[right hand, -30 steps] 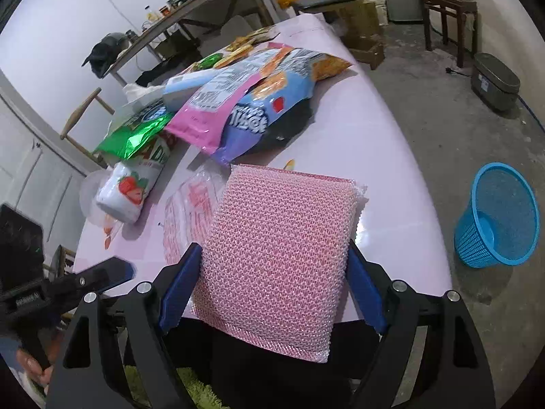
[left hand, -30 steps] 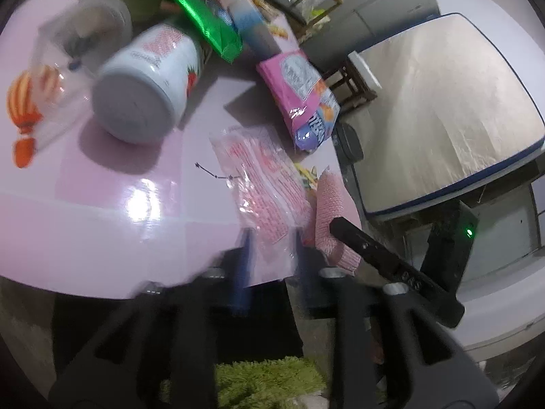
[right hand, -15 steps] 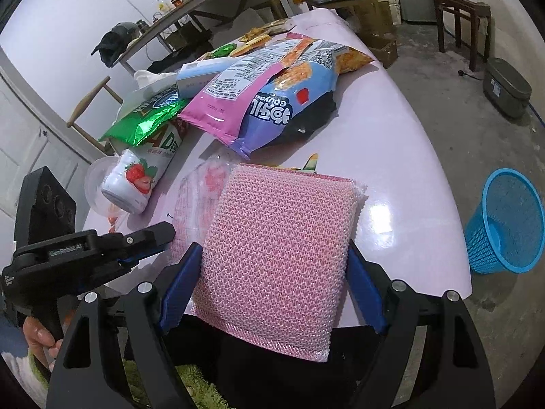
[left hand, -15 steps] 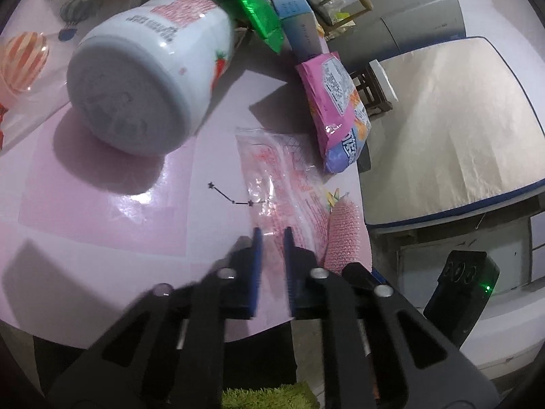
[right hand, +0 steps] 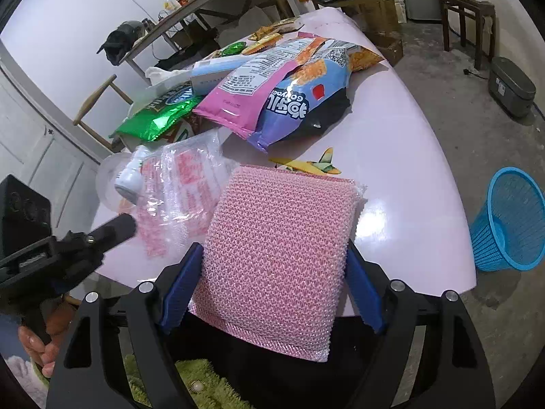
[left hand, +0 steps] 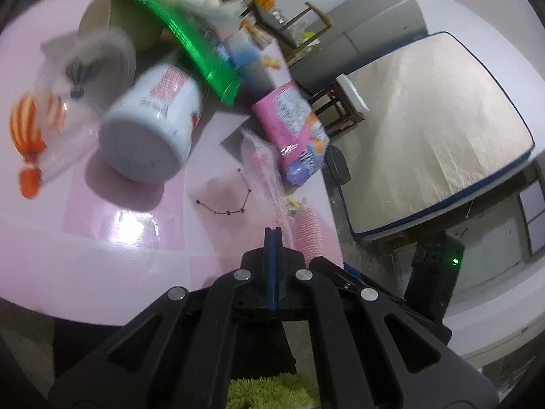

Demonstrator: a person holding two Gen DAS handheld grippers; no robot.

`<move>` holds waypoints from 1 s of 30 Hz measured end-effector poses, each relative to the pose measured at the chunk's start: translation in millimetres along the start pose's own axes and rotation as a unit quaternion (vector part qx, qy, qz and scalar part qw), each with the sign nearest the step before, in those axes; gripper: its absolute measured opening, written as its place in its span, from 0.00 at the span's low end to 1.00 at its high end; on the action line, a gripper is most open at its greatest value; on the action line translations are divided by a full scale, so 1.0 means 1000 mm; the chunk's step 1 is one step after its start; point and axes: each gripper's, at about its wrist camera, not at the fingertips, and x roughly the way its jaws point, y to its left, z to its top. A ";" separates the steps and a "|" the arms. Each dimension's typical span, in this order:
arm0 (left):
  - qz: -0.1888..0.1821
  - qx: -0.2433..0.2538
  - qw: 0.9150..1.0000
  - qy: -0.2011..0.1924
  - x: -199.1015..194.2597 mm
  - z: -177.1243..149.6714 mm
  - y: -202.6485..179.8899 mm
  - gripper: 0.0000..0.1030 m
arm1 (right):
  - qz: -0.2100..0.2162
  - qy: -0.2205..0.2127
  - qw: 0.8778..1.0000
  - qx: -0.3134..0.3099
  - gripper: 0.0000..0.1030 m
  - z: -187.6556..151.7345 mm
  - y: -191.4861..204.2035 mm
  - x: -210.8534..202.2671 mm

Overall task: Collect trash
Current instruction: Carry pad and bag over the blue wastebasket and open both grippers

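Note:
A clear plastic wrapper with pink print is lifted and crumpled above the pink table. Its near corner runs into my left gripper, whose blue pads are pressed together on it. In the right wrist view the left gripper comes in from the lower left, held by a hand. My right gripper is shut on a pink mesh sponge that fills the space between its pads. In the left wrist view the sponge shows edge-on at the table's rim.
A white bottle with strawberry print lies on its side beside a clear cup. A green foil bag and a pink-purple snack bag lie further back. A blue mesh basket stands on the floor to the right.
My left gripper's jaws closed on the wrapper's near edge and then drew back, raising the wrapper off the table. The right gripper and its sponge stayed put.

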 end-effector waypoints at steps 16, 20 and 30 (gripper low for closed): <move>-0.086 0.197 0.976 0.037 0.024 0.021 -0.150 0.00 | -0.020 -0.150 0.977 0.150 0.75 -0.015 -0.114 -0.126; -0.110 0.227 0.963 0.100 0.093 0.035 -0.199 0.00 | -0.050 -0.181 0.956 0.226 0.75 -0.029 -0.181 -0.149; -0.053 0.277 0.917 0.284 0.371 0.010 -0.291 0.00 | -0.050 -0.168 0.894 0.413 0.76 -0.042 -0.375 -0.098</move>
